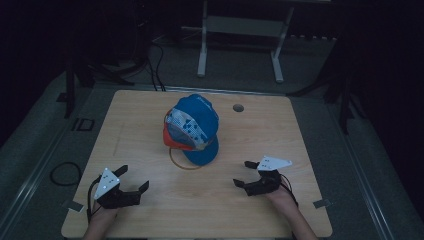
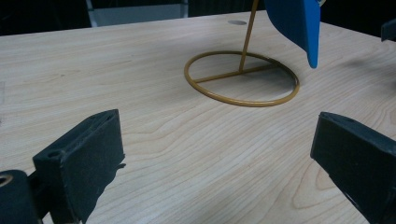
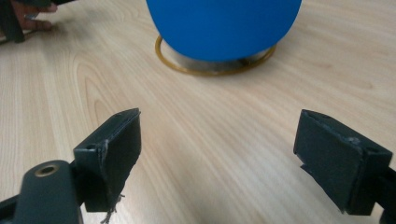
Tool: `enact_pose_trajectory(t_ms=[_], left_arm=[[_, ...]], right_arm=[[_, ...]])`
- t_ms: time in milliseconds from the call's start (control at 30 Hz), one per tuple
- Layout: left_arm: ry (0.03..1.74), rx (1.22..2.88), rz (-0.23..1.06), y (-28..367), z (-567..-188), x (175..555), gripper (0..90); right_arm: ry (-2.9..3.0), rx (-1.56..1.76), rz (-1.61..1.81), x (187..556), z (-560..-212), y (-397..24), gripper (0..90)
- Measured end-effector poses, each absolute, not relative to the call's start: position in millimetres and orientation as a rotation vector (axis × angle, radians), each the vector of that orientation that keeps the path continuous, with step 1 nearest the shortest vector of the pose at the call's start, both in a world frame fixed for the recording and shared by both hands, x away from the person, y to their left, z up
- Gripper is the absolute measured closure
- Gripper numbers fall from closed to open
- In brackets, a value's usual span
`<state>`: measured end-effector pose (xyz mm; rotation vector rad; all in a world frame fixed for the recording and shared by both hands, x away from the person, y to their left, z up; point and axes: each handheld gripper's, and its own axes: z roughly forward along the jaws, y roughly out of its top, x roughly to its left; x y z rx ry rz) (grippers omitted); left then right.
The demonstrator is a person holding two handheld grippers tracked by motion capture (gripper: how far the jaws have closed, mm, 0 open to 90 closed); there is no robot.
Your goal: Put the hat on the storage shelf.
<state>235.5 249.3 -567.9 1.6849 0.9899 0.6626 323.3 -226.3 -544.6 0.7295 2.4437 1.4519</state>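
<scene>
1. High view, left: the left gripper rests low at the near-left part of the table, jaws spread and grasping nothing. It points inward toward the centre, a stance that suits an approach to the cap from its left side.
2. High view, centre: the cap sits on a stand in the middle of the table, well apart from both grippers. The stand lifts it off the wood, so its blue brim hangs toward the person and leaves room for jaws to close on an edge.
3. Left gripper view: the stand's ring base lies flat on the wood with its rod rising from it. The brim hangs above the ring and touches nothing below.
4. High view, right: the right gripper mirrors the left at the near-right, jaws spread and empty, aimed inward at the cap. The matched poses likely prepare a two-sided lift.
5. Right gripper view: the brim faces this gripper squarely, hiding most of the ring.
</scene>
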Motion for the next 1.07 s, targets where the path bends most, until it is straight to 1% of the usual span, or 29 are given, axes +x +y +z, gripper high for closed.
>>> enact_pose_trajectory(t_ms=[467, 667, 1067], left_arm=[[0.992, 1.685, 0.656, 249, -568, 236, 2.9], [0.988, 1.684, 0.652, 249, -568, 236, 2.9], [0.987, 1.687, 0.646, 248, -569, 237, 2.9]], right_arm=[[2.456, 0.802, 1.352, 311, -562, -252, 14.9], [2.418, 0.821, 1.399, 308, -562, -264, 14.9], [2.401, 0.833, 1.394, 309, -566, -268, 15.0]])
